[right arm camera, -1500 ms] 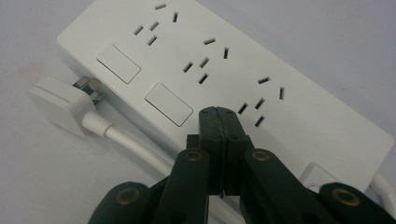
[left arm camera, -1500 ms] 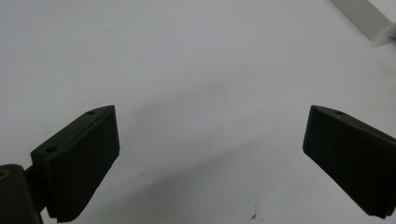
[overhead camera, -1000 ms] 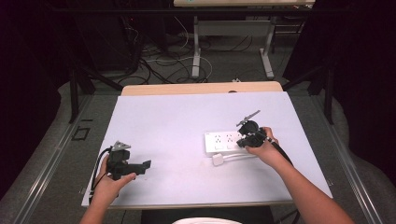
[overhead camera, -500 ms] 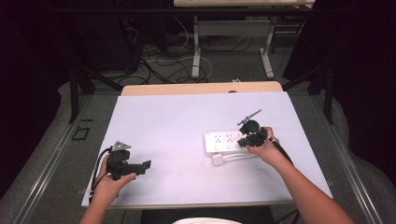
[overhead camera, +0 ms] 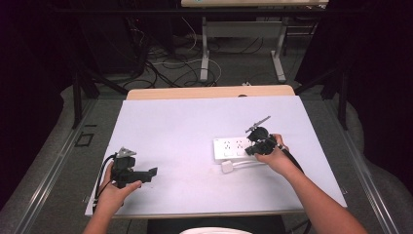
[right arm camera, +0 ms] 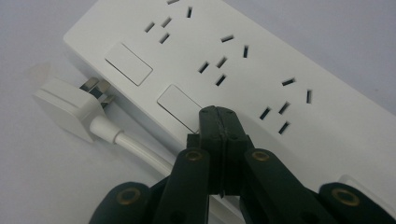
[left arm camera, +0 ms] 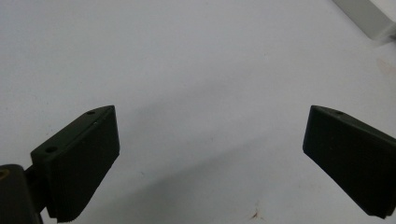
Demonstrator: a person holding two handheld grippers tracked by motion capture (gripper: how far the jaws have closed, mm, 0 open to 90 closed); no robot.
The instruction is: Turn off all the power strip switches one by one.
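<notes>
Right hand-held gripper [right arm camera: 219, 116]: jaws pressed together, nothing between them, tips over the white power strip [right arm camera: 243, 60] by one of its rocker switches [right arm camera: 179, 105]. Strip lies right of centre on the surface [overhead camera: 185, 126], its plug [right arm camera: 70, 105] just beside it. Left hand-held gripper [left arm camera: 210, 158]: jaws wide, empty, well apart from the strip.

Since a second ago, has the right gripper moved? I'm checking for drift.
No. The right gripper sits at the power strip's right end, as before.
</notes>
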